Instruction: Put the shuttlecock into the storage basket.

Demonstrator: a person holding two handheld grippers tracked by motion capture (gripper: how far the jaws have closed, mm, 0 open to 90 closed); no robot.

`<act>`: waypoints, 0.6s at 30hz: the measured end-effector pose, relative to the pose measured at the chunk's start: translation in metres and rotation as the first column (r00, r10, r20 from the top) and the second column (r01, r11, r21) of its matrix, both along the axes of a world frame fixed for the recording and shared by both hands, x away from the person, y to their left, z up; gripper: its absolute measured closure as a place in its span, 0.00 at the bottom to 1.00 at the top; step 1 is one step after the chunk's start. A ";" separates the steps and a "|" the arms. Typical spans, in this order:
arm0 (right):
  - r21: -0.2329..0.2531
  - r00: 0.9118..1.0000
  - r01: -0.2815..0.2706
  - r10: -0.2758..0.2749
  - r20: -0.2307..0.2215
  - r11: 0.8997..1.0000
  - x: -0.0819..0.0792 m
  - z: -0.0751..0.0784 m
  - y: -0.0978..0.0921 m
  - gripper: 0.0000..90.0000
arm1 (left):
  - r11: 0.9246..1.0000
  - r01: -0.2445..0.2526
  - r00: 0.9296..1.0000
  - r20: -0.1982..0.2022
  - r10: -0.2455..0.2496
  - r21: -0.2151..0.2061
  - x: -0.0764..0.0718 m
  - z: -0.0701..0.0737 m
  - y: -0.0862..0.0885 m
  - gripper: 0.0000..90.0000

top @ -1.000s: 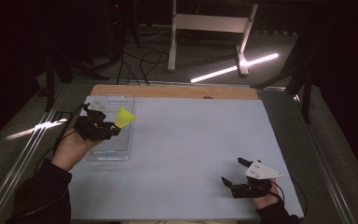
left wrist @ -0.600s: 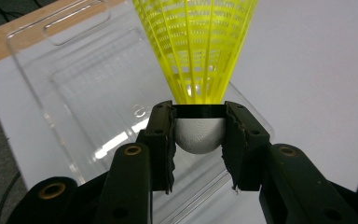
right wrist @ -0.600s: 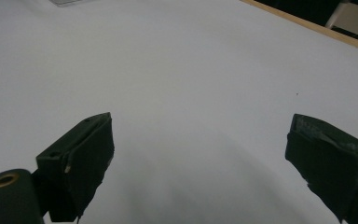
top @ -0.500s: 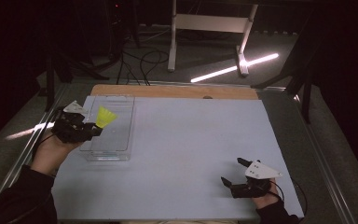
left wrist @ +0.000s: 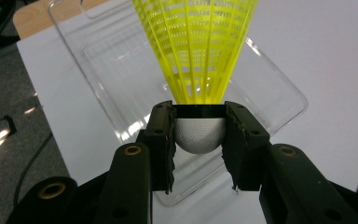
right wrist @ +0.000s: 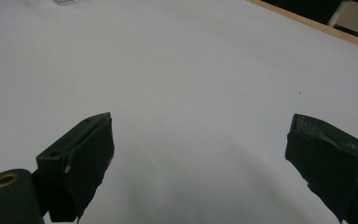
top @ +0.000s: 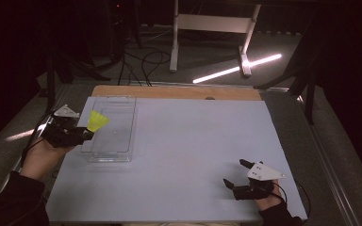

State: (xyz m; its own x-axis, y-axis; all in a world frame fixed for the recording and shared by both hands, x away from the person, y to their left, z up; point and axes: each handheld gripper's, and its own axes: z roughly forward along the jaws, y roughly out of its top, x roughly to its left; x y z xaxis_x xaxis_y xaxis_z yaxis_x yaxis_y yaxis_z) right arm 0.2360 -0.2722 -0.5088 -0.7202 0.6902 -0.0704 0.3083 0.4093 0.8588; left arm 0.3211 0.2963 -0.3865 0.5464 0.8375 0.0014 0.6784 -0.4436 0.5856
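While my left gripper (left wrist: 199, 135) pinches the shuttlecock (left wrist: 196, 51) by its cork, clear tray (top: 109, 129) at 3 o'clock, I'd guess carrying's next; right gripper (top: 239, 175) idles spread wide.

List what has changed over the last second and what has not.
The left gripper, shut on the yellow shuttlecock by its white cork, has carried it leftward, from over the clear tray out to the tray's left edge. The tray has not moved. The right gripper stays open near the table's front right corner, holding nothing.
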 end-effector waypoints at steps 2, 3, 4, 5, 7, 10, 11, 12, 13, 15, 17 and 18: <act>0.000 1.000 0.002 -0.002 0.000 1.000 0.000 0.000 0.000 0.09 | 1.000 -0.005 1.000 -0.006 0.005 0.001 0.000 -0.001 0.003 0.73; 0.000 1.000 0.000 0.000 -0.002 1.000 0.000 0.000 0.000 0.09 | 1.000 -0.005 1.000 -0.010 0.006 0.002 -0.001 -0.002 0.005 0.73; 0.000 1.000 0.000 0.000 -0.002 1.000 0.000 0.000 0.000 0.09 | 1.000 -0.005 1.000 -0.010 0.006 0.002 -0.001 -0.002 0.005 0.73; 0.000 1.000 0.000 0.000 -0.004 1.000 0.000 0.000 0.000 0.09 | 1.000 -0.002 1.000 -0.012 0.003 0.006 -0.001 -0.003 0.006 0.73; 0.000 1.000 0.001 -0.001 -0.002 1.000 0.000 0.000 0.000 0.09 | 1.000 -0.001 1.000 -0.012 0.001 0.006 -0.001 -0.003 0.008 0.73; 0.000 1.000 0.001 -0.001 -0.004 1.000 0.000 0.000 0.000 0.09 | 1.000 -0.005 1.000 -0.011 0.005 0.003 -0.002 -0.003 0.009 0.73; 0.001 1.000 0.000 0.000 -0.005 1.000 0.000 0.000 0.000 0.09 | 1.000 -0.012 1.000 -0.020 0.012 0.001 -0.002 -0.004 0.010 0.73; 0.001 1.000 0.001 -0.001 -0.005 1.000 0.000 0.000 0.000 0.09 | 1.000 -0.012 1.000 -0.020 0.012 0.001 -0.002 -0.004 0.010 0.73; 0.000 1.000 0.001 -0.001 -0.006 1.000 0.000 0.000 0.000 0.09 | 1.000 -0.010 0.999 -0.031 0.010 0.005 -0.001 -0.006 0.010 0.73; 0.001 1.000 0.000 0.000 -0.007 1.000 0.000 0.000 0.000 0.09 | 1.000 -0.010 0.999 -0.039 0.010 0.010 -0.002 -0.009 0.010 0.73; 0.001 1.000 0.002 -0.002 -0.007 1.000 0.000 -0.001 0.000 0.09 | 1.000 -0.010 0.999 -0.049 0.011 0.013 -0.001 -0.011 0.010 0.73; 0.001 1.000 0.002 -0.002 -0.007 1.000 0.000 -0.001 0.000 0.09 | 1.000 -0.010 0.999 -0.049 0.011 0.013 -0.001 -0.011 0.010 0.73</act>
State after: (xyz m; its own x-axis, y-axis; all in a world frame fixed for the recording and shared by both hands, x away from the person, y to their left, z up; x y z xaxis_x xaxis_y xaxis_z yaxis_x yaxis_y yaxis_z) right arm 0.2364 -0.2718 -0.5093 -0.7195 0.6915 -0.0648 0.3148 0.4078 0.8571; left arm 0.3198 0.3061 -0.3976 0.5372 0.8433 -0.0145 0.7110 -0.4435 0.5458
